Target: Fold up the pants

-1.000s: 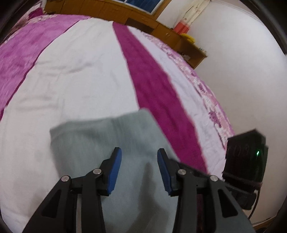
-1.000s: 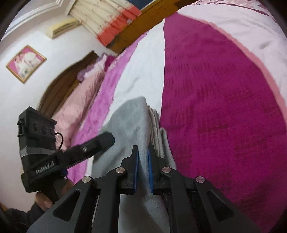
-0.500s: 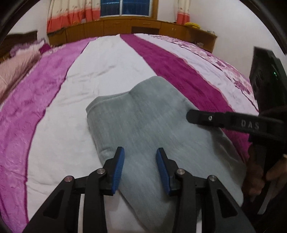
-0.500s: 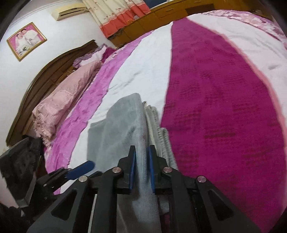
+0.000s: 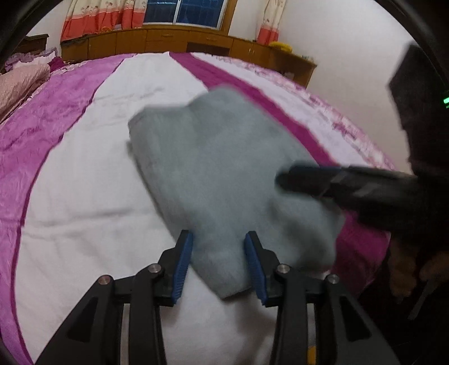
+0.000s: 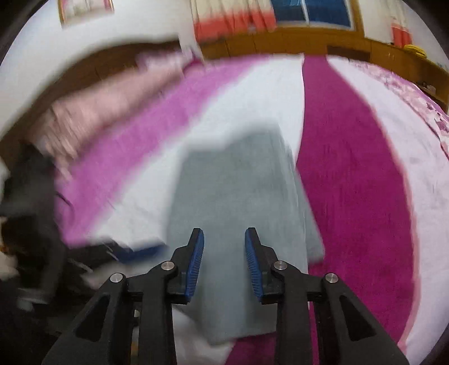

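The right claw is standing parted over the grey pants, its jaws having just been opening, gripping nothing. The left claw is standing open above the pants' near edge. The folded pants are lying on the striped bed.

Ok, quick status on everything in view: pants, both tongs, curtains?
Grey pants: folded into a compact stack, lying flat on the bed.
Left tongs: open over the pants' near edge, gripping nothing.
Right tongs: just been opening, nothing pinched between the pads.
Curtains: drawn aside, window uncovered.
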`<state>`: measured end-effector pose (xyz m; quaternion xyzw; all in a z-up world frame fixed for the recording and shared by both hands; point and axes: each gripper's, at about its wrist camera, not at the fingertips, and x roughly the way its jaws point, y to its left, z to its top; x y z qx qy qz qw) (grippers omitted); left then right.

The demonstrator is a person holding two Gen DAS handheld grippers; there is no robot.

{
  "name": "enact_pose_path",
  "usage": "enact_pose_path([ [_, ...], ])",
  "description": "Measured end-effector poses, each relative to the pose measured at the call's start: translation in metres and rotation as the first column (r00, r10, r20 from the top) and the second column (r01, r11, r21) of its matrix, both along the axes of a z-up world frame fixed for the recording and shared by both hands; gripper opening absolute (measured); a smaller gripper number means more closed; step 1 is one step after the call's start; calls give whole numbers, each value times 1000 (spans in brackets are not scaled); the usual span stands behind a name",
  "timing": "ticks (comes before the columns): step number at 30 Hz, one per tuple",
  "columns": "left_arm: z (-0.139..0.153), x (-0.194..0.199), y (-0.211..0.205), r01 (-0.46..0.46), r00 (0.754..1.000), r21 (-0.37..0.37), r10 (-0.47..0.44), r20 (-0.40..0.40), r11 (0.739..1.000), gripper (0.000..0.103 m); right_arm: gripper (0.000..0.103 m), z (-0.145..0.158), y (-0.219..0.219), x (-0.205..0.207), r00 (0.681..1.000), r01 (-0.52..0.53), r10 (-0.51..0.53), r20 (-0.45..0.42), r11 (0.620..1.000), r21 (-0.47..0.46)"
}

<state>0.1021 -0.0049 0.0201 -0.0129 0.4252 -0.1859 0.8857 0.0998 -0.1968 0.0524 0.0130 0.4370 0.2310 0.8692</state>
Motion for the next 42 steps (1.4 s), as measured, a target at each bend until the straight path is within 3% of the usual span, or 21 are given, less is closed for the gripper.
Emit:
enact_pose_path([
  [1, -5, -3, 3, 0, 1000, -16, -1, -17, 1000, 42, 4, -20, -4, 4, 998, 29, -31, -54, 999, -33],
  [4, 6, -6, 11, -2, 999, -52, 0, -43, 999, 38, 1, -9, -21, 10, 991, 84, -78, -109, 995, 52],
  [6, 27, -2, 28, -29, 999, -154, 26, -19, 988, 32, 4, 13, -21, 11, 994, 87, -83, -69, 995, 56],
  [10, 56, 34, 73, -128, 989, -297, 142, 28, 946, 33, 5, 66, -1, 37, 996, 26, -29, 85, 999, 37],
  [12, 47, 68, 95, -177, 984, -344, 177, -29, 922, 35, 5, 67, 8, 69, 998, 23, -25, 58, 999, 42],
  [13, 33, 91, 106, -204, 978, -374, 172, -117, 905, 34, 5, 60, 12, 86, 1000, 23, -24, 15, 998, 54],
  [16, -13, 137, 119, -246, 950, -503, 104, -294, 829, 34, 5, 16, 23, 136, 990, 36, -27, -142, 997, 62],
  [17, -24, 146, 119, -239, 952, -547, 82, -295, 803, 34, 4, -7, 25, 149, 986, 47, -46, -163, 999, 4],
  [19, -32, 160, 116, -210, 963, -603, 56, -263, 770, 34, 0, -24, 16, 160, 989, 70, -65, -136, 997, 27],
  [24, -27, 157, 122, -225, 950, -634, 23, -311, 739, 32, 0, 2, 17, 153, 983, 137, -140, -115, 990, -41],
  [25, -25, 150, 127, -239, 943, -662, 8, -332, 711, 40, 8, 14, 18, 140, 984, 140, -145, -104, 989, -51],
  [26, -24, 137, 134, -254, 937, -708, -14, -349, 660, 46, 16, 21, 14, 129, 986, 135, -140, -88, 989, -54],
  [28, -31, 106, 144, -315, 914, -770, -41, -403, 554, 60, 49, 42, 5, 94, 994, 104, -105, -17, 993, -52],
  [30, -45, 84, 146, -382, 875, -768, -65, -479, 514, 58, 68, 50, -4, 66, 993, 114, -114, 17, 991, -63],
  [31, -54, 72, 139, -398, 856, -760, -90, -509, 514, 46, 69, 51, -10, 55, 991, 131, -130, 10, 990, -56],
  [32, -57, 64, 132, -399, 847, -744, -97, -523, 536, 41, 69, 50, -15, 48, 990, 141, -142, -6, 989, -41],
  [33, -57, 58, 124, -385, 847, -725, -94, -523, 570, 37, 69, 50, -17, 42, 988, 151, -152, -28, 988, -21],
  [35, -47, 55, 109, -321, 875, -706, -87, -476, 632, 38, 69, 51, -15, 35, 986, 151, -151, -70, 988, -3],
  [37, -45, 60, 97, -287, 891, -721, -100, -443, 631, 39, 69, 56, 3, 38, 989, 124, -129, -74, 990, -68],
  [39, -47, 63, 88, -259, 904, -705, -92, -418, 661, 37, 69, 63, 28, 40, 993, 86, -98, -63, 981, -176],
  [42, -48, 63, 90, -250, 908, -720, -100, -406, 648, 32, 73, 73, 77, 65, 994, -12, -16, -104, 966, -259],
])
